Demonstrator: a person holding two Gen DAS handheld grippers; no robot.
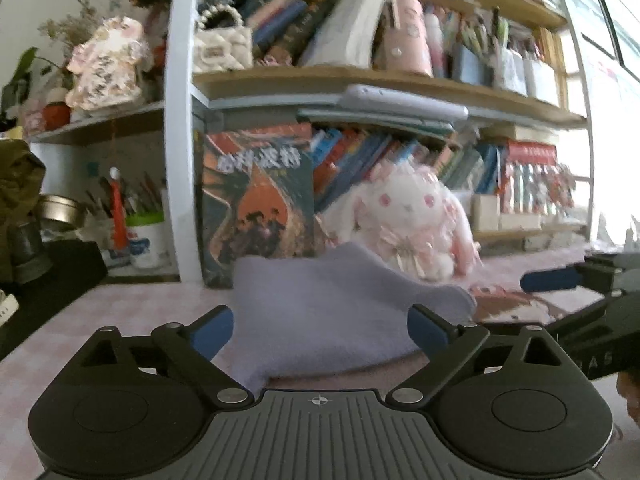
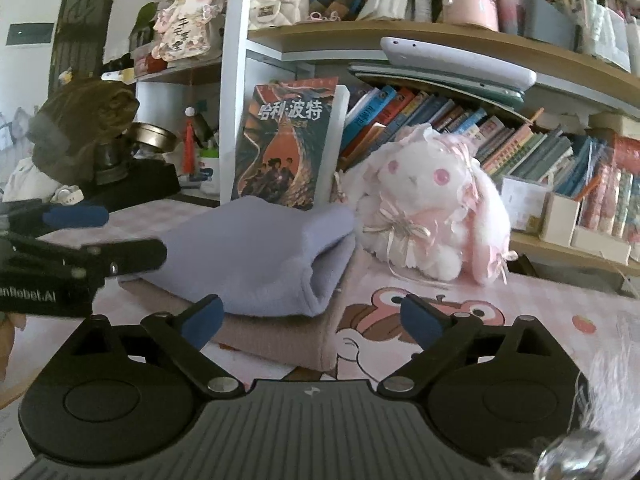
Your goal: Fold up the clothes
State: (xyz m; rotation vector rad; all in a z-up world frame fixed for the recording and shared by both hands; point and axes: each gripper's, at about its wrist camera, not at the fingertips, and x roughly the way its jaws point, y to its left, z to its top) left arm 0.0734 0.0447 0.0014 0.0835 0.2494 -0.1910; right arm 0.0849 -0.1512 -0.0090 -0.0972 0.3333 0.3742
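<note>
From my left wrist camera, my left tool [image 1: 320, 330] stands wide, its blue pads apart with nothing pressed between them; the folded lavender garment [image 1: 324, 312] lies on the counter [image 1: 132, 312] straight ahead of it, its near edge reaching in between the fingers without touching either pad. Off to the right of this tool the right tool [image 1: 568, 292] shows at the frame edge. From my right wrist camera, my right tool [image 2: 312, 322] also stands wide and holds nothing. The lavender garment [image 2: 256, 256] sits ahead and to the left of it, stacked on a folded beige garment [image 2: 276, 340], whose front edge lies just before the left pad. A plush rabbit [image 2: 432, 208] sits ahead to the right, beside the stack, and the left tool [image 2: 76, 236] reaches in from the left.
</note>
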